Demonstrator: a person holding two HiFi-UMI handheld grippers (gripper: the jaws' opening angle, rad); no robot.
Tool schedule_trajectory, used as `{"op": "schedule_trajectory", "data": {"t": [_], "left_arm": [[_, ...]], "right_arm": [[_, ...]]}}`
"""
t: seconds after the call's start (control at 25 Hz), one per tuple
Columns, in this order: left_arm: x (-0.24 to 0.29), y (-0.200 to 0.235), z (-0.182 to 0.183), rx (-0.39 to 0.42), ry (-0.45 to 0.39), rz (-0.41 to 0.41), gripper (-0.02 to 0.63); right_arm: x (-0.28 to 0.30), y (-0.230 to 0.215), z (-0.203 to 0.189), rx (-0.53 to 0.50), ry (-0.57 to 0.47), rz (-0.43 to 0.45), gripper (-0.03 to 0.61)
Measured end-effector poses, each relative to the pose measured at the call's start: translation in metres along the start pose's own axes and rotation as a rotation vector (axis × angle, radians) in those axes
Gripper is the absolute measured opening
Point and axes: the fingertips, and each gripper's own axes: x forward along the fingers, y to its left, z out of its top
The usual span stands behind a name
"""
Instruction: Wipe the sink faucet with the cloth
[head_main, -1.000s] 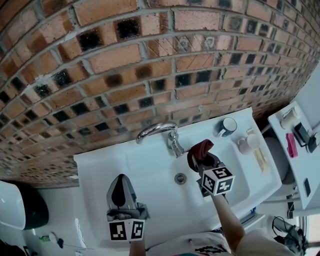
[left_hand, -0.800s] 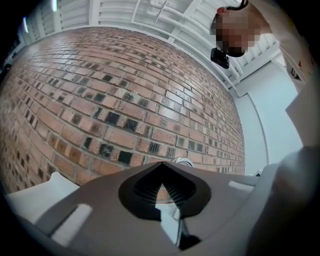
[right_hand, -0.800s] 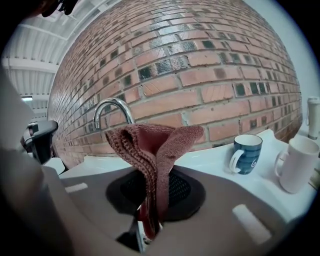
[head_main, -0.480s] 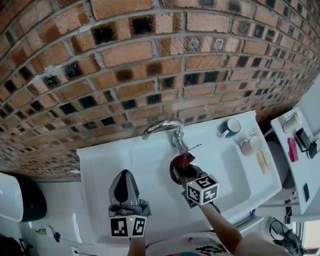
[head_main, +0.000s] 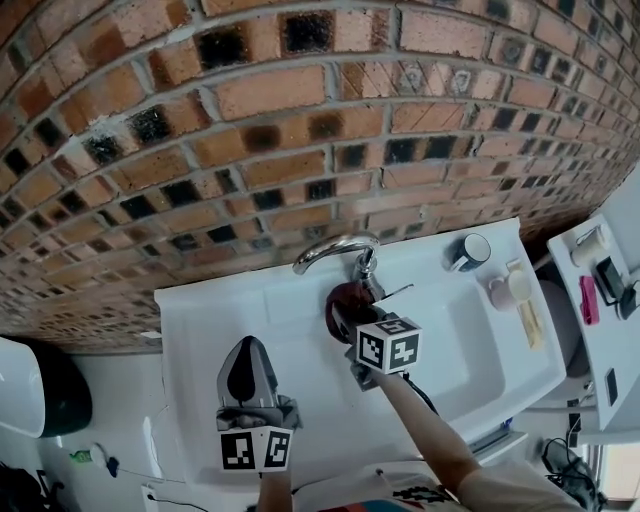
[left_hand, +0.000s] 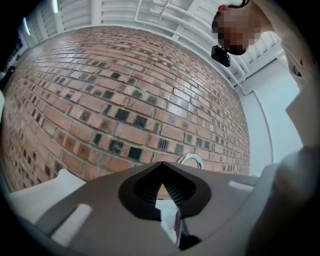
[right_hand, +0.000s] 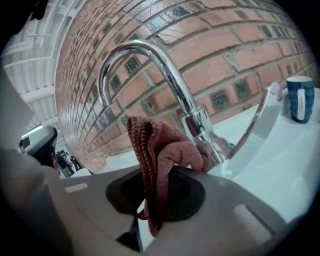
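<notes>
Cloth (right_hand: 161, 156) of a dark red colour is pinched tight between the two jaws of the right gripper (right_hand: 155, 197), and a folded bunch of it sticks up above them. This gripper is held over the white sink (head_main: 290, 345), close to the low part of the shiny faucet (right_hand: 150, 57). The cloth sits just beside the faucet's straight stem, below the big curved spout. A red blur shows in the shiny metal there, but I cannot tell if the cloth really touches it. From the head view, the cloth is just in front of the faucet's bottom end, at the back edge of the sink, with the gripper's marker cube right behind it. The left gripper (head_main: 246, 362) is held apart from all this, low over the near left side of the sink. Its jaws are pressed together with nothing between them, and it points at the brick wall (head_main: 300, 130) behind the sink. A blue and white mug (head_main: 468, 252) stands on the back right corner of the sink, well apart from the cloth. A white cup (head_main: 505, 288) stands near it on the right rim.
</notes>
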Motion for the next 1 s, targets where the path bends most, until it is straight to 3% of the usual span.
{"op": "schedule_trajectory", "data": {"t": [0.28,0.6,0.84,1.0], "left_arm": [[0.0,-0.001,-0.002,-0.011,0.0,-0.005,0.002],[-0.007,0.003,0.007,-0.015,-0.029,0.004,0.002],[-0.013,0.005,0.01,-0.03,-0.044,0.008,0.002],[-0.016,0.009,0.01,-0.036,-0.047,0.014,0.002]], "right_arm": [[-0.01,-0.003,0.041,0.104,-0.079,-0.006,0.047],[-0.032,0.0,0.085,-0.007,-0.165,-0.053,0.048],[-0.054,0.047,0.133,-0.158,-0.273,-0.01,0.048],[-0.052,0.083,0.138,-0.227,-0.279,0.027,0.048]]}}
